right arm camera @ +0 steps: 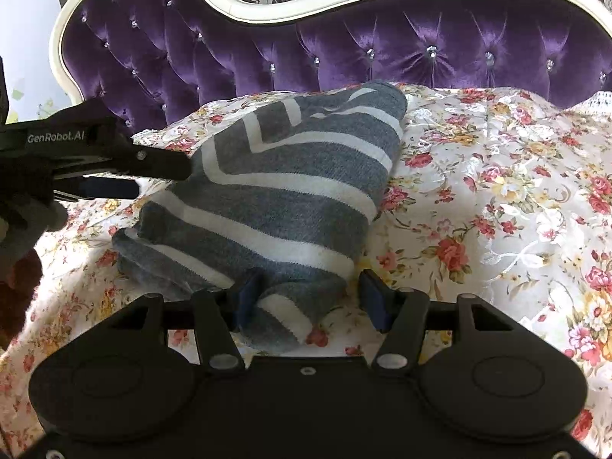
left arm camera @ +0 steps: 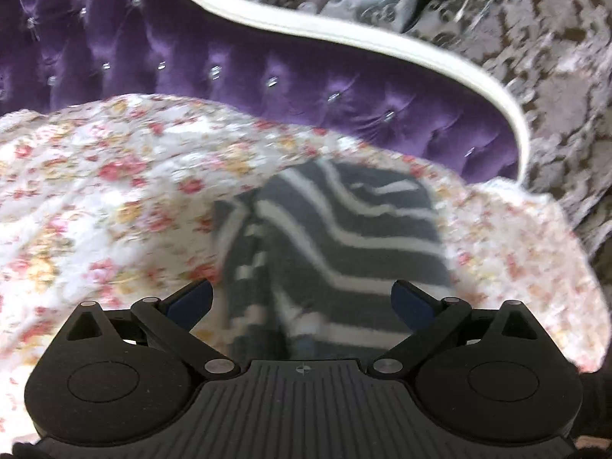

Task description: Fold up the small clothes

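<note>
The grey striped garment [right arm camera: 283, 191] lay bunched in the middle of the right wrist frame, on the floral bedspread [right arm camera: 497, 206] before the purple tufted headboard [right arm camera: 382, 49]. The right gripper [right arm camera: 310, 298] stood wide, its fingers on both sides of the lower fold. The left gripper [left arm camera: 302, 298], also wide, held nothing, the garment between its tips.

I see a bed covered by a floral bedspread [right arm camera: 478, 199]. A grey-and-white striped garment [right arm camera: 275, 195] lies folded on it, just in front of the purple tufted headboard [right arm camera: 382, 46], toward the headboard's left end.
</note>
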